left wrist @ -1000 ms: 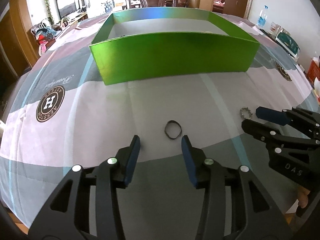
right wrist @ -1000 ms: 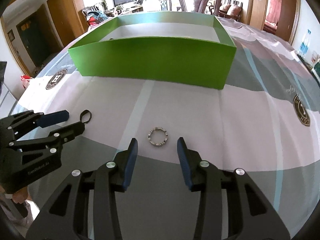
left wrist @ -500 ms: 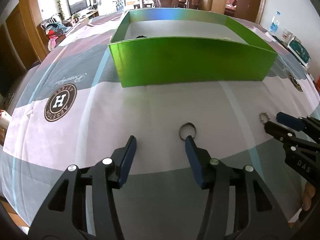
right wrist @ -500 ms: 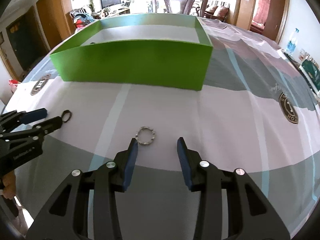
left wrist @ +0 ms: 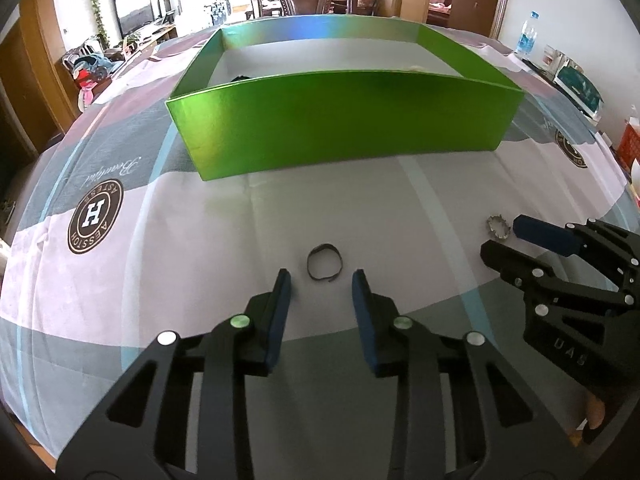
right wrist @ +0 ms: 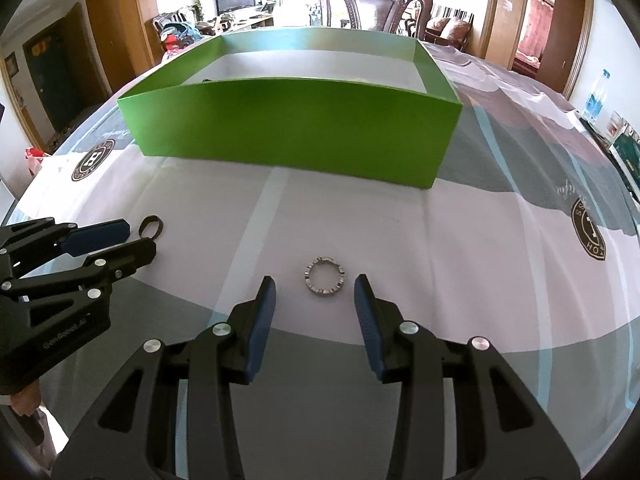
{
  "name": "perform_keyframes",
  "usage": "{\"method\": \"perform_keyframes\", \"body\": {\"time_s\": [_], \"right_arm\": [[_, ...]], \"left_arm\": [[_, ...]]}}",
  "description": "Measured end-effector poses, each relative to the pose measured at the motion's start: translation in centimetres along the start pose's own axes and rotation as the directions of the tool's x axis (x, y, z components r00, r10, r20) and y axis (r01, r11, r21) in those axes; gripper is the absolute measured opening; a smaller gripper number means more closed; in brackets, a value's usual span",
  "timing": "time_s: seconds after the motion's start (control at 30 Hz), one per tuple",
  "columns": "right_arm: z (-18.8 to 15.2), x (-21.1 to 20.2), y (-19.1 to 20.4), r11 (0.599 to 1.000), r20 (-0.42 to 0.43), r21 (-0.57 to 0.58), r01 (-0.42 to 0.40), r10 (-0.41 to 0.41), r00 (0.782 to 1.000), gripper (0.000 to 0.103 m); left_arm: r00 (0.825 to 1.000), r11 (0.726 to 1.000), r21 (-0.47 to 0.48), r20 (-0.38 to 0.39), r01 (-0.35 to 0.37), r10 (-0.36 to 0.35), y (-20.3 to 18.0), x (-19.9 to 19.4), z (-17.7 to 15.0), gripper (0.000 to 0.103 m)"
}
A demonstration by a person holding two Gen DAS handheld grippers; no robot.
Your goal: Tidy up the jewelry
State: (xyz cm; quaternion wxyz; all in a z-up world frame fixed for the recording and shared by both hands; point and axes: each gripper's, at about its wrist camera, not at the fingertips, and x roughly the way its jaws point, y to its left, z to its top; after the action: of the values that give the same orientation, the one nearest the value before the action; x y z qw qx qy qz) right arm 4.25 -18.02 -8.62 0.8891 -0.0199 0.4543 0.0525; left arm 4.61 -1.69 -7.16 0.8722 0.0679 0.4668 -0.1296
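Note:
A dark ring lies on the tablecloth just ahead of my open left gripper; it also shows in the right wrist view. A silver notched ring lies just ahead of my open right gripper; it also shows in the left wrist view. Both rings rest flat, untouched by the fingers. A green open box stands beyond them, also in the right wrist view. Small dark and pale items lie inside it, mostly hidden by its wall.
The table carries a grey, white and pink cloth with round logos. A carved wooden chair stands behind the box. A water bottle and other clutter sit at the far right edge.
Both grippers swung sideways and came back, so each ring sits centred ahead of its gripper again. The rings and box have not moved on the cloth.

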Motion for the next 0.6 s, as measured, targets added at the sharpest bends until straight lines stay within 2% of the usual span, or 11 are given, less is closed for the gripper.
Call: {"method": "perform_keyframes", "body": {"time_s": [0.27,0.6], "right_arm": [[0.0,0.02,0.3,1.0,-0.001,0.003,0.004,-0.004,1.0,0.041],[0.28,0.25,0.54,1.0,0.009,0.003,0.004,-0.004,1.0,0.041]], "left_arm": [[1.0,1.0,-0.012,-0.002,-0.007,0.007,-0.15,0.09,0.16,0.032],[1.0,0.999,-0.031,0.001,-0.012,0.012,-0.44,0.36,0.37,0.043]]}}
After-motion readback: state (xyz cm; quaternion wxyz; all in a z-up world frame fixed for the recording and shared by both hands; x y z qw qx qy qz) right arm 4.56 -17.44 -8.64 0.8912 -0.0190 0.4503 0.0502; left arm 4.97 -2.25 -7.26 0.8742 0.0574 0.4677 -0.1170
